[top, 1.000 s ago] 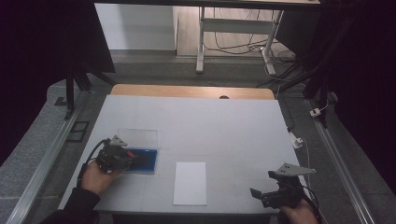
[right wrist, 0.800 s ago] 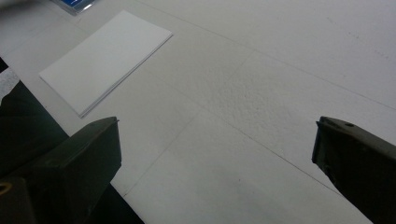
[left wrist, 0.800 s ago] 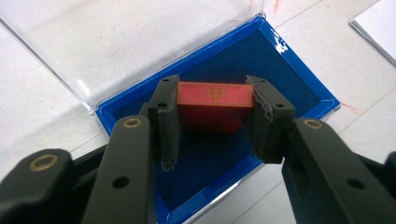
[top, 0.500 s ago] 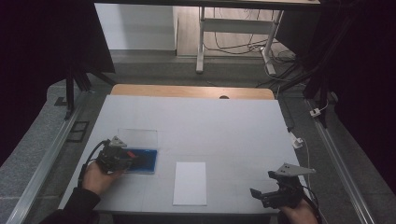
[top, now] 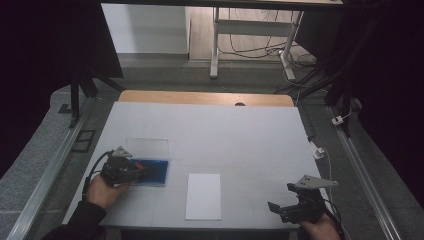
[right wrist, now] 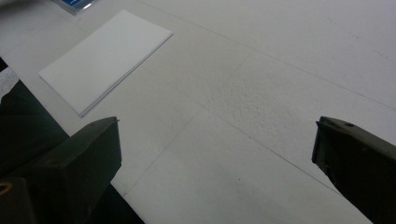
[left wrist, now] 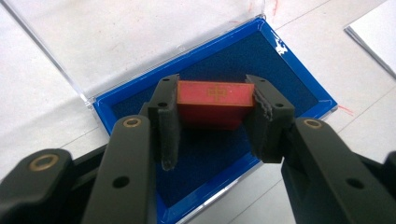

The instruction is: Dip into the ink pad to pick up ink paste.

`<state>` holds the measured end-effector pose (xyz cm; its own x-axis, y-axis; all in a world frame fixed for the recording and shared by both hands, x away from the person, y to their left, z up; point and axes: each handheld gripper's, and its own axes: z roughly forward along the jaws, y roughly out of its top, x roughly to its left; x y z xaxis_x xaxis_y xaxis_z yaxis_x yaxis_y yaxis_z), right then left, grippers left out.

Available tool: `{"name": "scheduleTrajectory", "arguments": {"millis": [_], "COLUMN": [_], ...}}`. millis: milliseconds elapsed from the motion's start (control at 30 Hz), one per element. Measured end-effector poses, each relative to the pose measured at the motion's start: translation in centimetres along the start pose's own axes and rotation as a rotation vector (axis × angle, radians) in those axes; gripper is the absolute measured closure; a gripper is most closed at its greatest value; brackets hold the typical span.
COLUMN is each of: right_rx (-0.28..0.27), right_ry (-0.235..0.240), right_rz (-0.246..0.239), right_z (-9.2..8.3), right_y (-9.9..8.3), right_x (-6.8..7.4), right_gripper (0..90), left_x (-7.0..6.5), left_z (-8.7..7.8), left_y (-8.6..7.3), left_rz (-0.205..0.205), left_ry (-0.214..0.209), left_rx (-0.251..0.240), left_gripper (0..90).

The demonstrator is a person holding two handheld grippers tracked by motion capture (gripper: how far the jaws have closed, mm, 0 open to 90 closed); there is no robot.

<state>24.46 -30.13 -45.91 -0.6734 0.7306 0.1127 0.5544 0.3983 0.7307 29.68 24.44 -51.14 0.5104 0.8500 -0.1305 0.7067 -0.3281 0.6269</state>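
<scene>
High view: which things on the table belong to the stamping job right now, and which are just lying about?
In the job:
- red stamp, clamped in the left gripper
- blue ink pad case, lid open
- white paper stack

Lying about:
- right gripper, open and holding nothing
- white plug at the table edge

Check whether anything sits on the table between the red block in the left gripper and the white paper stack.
Nothing visible does. The left gripper is shut on the red block above the blue ink-pad case. Between the case and the paper stack the high view shows bare table. The case's clear lid lies open on the far side.
</scene>
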Motion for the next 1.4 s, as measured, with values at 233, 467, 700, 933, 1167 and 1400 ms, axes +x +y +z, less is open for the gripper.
{"name": "scheduleTrajectory", "arguments": {"millis": [233, 467, 700, 933, 1167, 1400], "right_rx": [0.003, 0.010, 0.003, 0.002, 0.004, 0.005], "right_ry": [-0.001, -0.006, -0.003, -0.003, -0.005, -0.001], "right_rz": [-0.002, -0.005, -0.003, -0.003, -0.002, -0.001], "right_z": [0.1, 0.1, 0.1, 0.1, 0.1, 0.1], "right_y": [0.0, 0.0, 0.0, 0.0, 0.1, 0.1], "right_x": [0.0, 0.1, 0.0, 0.0, 0.0, 0.0], "right_gripper": [1.4, 1.4, 1.4, 1.4, 1.4, 1.4], "left_x": [-0.8, -1.1, -1.0, -0.9, -0.9, -1.0], "left_z": [0.1, 0.1, 0.0, -0.1, -0.7, -1.5], "left_y": [0.2, 0.4, 0.5, 0.6, 0.8, 0.9], "left_rz": [0.034, 0.044, 0.056, 0.056, 0.048, 0.032], "left_ry": [0.047, 0.067, 0.062, 0.061, 0.069, 0.071], "left_rx": [0.023, 0.038, 0.040, 0.040, 0.019, -0.022], "left_gripper": [58.7, 58.7, 58.6, 58.5, 58.5, 58.5]}}
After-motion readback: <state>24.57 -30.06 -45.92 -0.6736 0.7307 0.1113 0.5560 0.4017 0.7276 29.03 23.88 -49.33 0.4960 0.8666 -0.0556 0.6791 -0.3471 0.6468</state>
